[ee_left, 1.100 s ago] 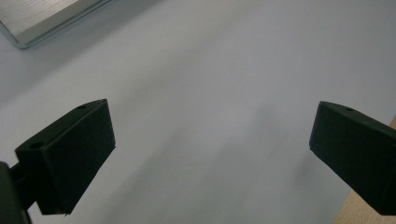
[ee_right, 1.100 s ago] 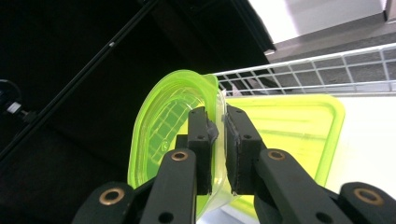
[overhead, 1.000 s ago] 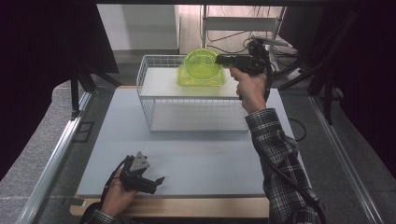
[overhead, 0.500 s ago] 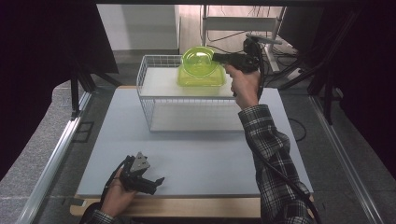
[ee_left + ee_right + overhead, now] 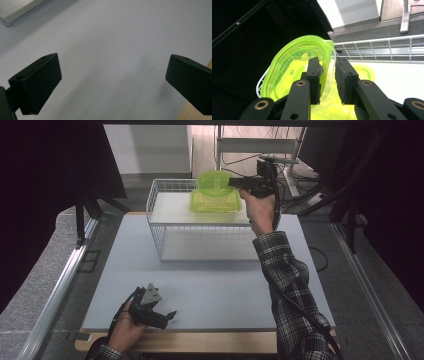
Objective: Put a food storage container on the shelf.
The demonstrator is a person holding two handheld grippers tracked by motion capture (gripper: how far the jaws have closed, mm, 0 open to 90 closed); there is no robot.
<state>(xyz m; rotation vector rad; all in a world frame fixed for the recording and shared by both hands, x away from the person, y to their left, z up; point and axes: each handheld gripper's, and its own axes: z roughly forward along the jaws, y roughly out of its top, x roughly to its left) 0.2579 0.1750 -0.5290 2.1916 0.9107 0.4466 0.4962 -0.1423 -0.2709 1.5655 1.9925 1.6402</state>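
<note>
A translucent green lid (image 5: pixel 214 182) stands tilted on edge over a green container (image 5: pixel 215 204) that sits on the white board inside a wire basket (image 5: pixel 200 227). My right gripper (image 5: pixel 231 182) reaches in from the right at lid height. In the right gripper view the lid's rim (image 5: pixel 325 53) runs between the jaws of the right gripper (image 5: pixel 327 67), which have just been opening; a slim gap shows at the right pad. My left gripper (image 5: pixel 167 316) rests on the grey table (image 5: pixel 215 290) at the front left, its jaws wide apart on nothing (image 5: pixel 112 75).
The basket's wire wall (image 5: pixel 387 47) runs behind the container (image 5: pixel 362 72). A metal rail (image 5: pixel 60 285) borders the table's left side, and a wooden strip (image 5: pixel 210 342) its front edge. Dark frame posts and cables stand behind the basket.
The right hand has lifted the lid a little and tipped it more upright above the container. The left hand and its gripper have stayed where they were.
</note>
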